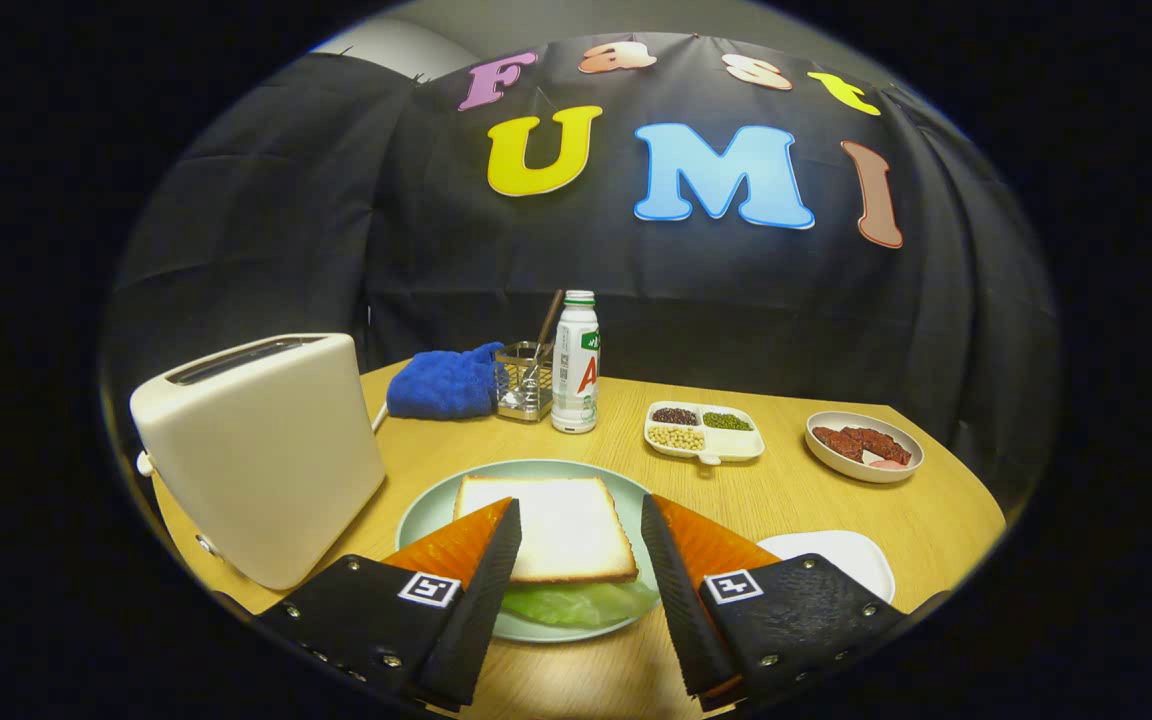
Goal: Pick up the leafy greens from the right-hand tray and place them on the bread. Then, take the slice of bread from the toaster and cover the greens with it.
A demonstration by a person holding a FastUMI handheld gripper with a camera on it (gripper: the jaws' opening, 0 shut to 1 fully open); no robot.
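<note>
Lower centre of the frame: the claw [581,560] gapes wide, empty, above a slice of bread [548,525] covering leafy greens [576,603] on a plate [426,515]; toaster [261,450] at left.

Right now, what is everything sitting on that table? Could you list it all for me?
toaster: one, cream, left of the plate.
plate: one, pale green, just ahead of the fingers.
bread: one slice on top, white, on the plate.
greens: one leaf, light green, peeking from under the bread.
cloth: one, blue, behind the toaster.
utensil holder: one, metal, beside the cloth.
bottle: one, white with green cap, beside the holder.
divided tray: one, white, holding beans.
bowl: one, white, reddish food inside.
white dish: one, beside the plate.
gripper: one, fingers open, around the plate's near edge.
</note>
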